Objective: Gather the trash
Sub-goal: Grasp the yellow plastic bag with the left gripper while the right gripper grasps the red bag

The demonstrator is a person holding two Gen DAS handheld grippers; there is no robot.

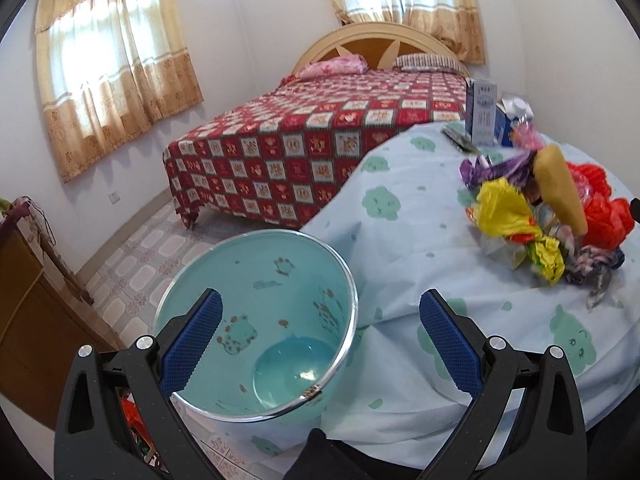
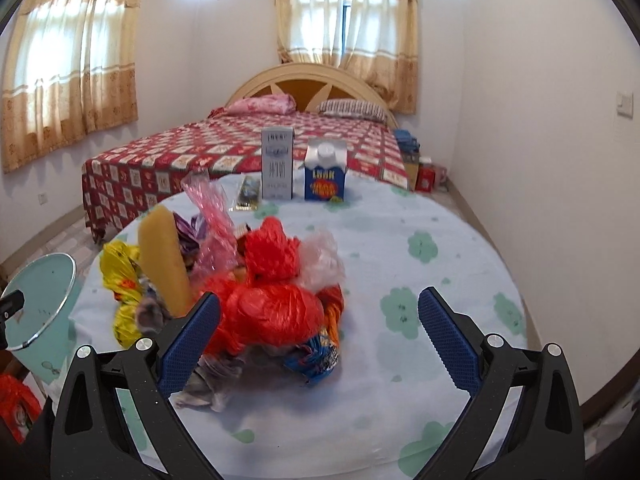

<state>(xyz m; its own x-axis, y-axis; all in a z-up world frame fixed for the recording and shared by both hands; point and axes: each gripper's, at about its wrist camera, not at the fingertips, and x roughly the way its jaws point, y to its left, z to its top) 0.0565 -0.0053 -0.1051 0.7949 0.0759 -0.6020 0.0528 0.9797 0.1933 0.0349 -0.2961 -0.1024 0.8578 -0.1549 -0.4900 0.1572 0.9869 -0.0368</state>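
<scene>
Far left, pale blue bin (image 1: pixel 260 320) sits tilted beside the table edge, mouth facing up toward the left-wrist camera, metal rim ring around the top; inside looks bare, only printed cartoon marks on the wall and a shiny round bottom. In the right-wrist view the same bin shows at the left edge, below table level. Left gripper (image 1: pixel 320 340) hangs over the bin/table-edge gap, jaws spread wide, holding nothing. Round table (image 2: pixel 440 340) is covered by a light blue cloth with green blobs. Trash pile (image 2: pixel 240 300) sits on the left-centre of the table in the right view, near the edge closest to the bin: yellow wrapper (image 2: pixel 120 280), tan foam-like stick (image 2: pixel 164 256) standing nearly upright, long axis leaning a bit, top end tilted to the left, pink clear bag (image 2: pixel 212 216) behind it, big crumpled red plastic bag (image 2: pixel 272 300) in the middle, blue-printed wrapper (image 2: pixel 316 360) at its lower right, grey crumpled bits at front. Right gripper (image 2: pixel 318 340) is wide apart, empty, its left finger just at the red bag's edge; cannot tell if touching. Further back on the table, well apart from the pile: flat dark packet (image 2: pixel 248 196), tall white carton (image 2: pixel 277 164) upright, shorter blue carton (image 2: pixel 325 174) upright with white cap, side by side. Bed (image 2: pixel 240 148) with red checked cover behind.
</scene>
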